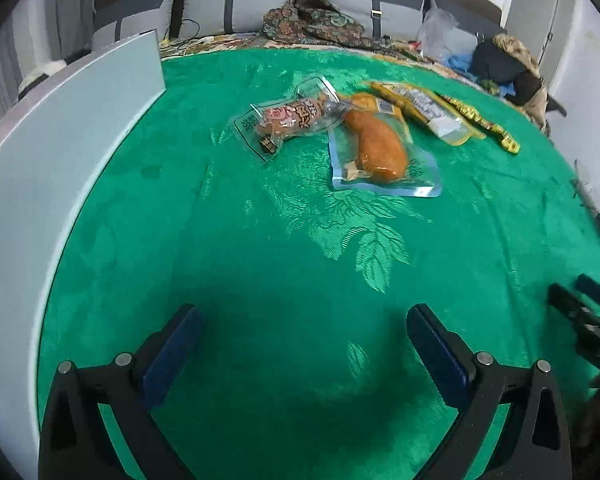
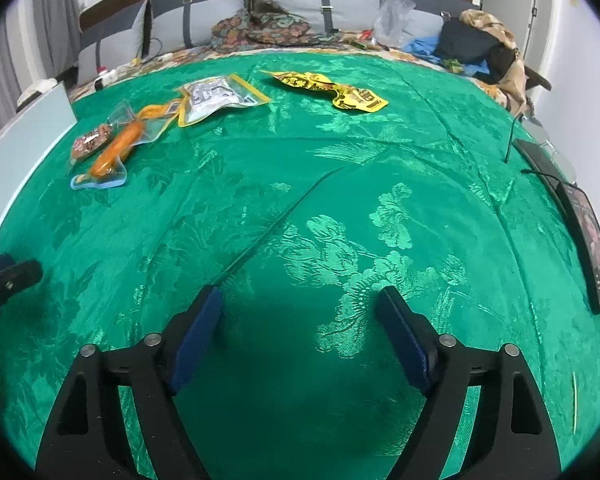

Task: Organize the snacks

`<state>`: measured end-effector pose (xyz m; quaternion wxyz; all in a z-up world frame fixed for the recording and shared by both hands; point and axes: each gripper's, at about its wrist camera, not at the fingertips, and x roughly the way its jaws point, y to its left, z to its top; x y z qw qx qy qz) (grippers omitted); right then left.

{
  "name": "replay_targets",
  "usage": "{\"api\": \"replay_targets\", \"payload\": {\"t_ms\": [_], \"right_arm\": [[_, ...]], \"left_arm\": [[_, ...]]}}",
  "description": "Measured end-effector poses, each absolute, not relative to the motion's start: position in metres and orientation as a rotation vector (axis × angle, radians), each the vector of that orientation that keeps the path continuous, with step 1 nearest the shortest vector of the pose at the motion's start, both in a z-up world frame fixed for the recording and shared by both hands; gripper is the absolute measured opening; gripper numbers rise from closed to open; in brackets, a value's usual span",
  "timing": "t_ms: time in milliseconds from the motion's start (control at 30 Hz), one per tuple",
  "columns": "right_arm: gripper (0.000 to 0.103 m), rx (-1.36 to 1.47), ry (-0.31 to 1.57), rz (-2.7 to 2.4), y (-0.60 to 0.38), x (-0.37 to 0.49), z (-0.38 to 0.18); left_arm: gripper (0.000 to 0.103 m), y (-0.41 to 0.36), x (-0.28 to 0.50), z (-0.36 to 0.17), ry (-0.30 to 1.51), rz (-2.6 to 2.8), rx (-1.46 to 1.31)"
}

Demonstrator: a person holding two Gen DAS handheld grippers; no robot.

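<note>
Several snack packs lie on a green patterned cloth [image 1: 260, 260] [image 2: 340, 160]. A clear pack with a pink sausage [image 1: 286, 118] [image 2: 90, 142] sits leftmost, overlapped by a blue-edged pack holding an orange drumstick [image 1: 380, 148] [image 2: 114, 152]. Beside them lie a yellow-edged silver pack [image 1: 428, 110] [image 2: 216, 96] and a yellow foil pack [image 1: 480, 124] [image 2: 336, 90]. My left gripper [image 1: 304, 316] is open over bare cloth, well short of the packs. My right gripper [image 2: 300, 298] is open too, with nothing between its fingers. Each gripper shows at the edge of the other's view: the right gripper [image 1: 588, 316], the left gripper [image 2: 8, 280].
A pale grey board [image 1: 60, 160] [image 2: 16, 140] stands along the left side of the cloth. Two dark phones [image 2: 592, 240] and cables lie at the right edge. Cushions, patterned fabric [image 2: 260, 24], a plastic bag and clothes are piled at the back.
</note>
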<state>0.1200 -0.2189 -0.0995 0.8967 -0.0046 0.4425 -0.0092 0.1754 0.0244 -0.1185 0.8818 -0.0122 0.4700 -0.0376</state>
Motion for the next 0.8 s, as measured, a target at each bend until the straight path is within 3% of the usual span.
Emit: {"api": "replay_targets", "payload": {"t_ms": [800], "right_arm": [[0.085, -0.012, 0.917, -0.020, -0.219, 0.117, -0.098]], "left_arm": [[0.103, 0.022, 0.207, -0.127, 0.953, -0.041, 0.011]]}}
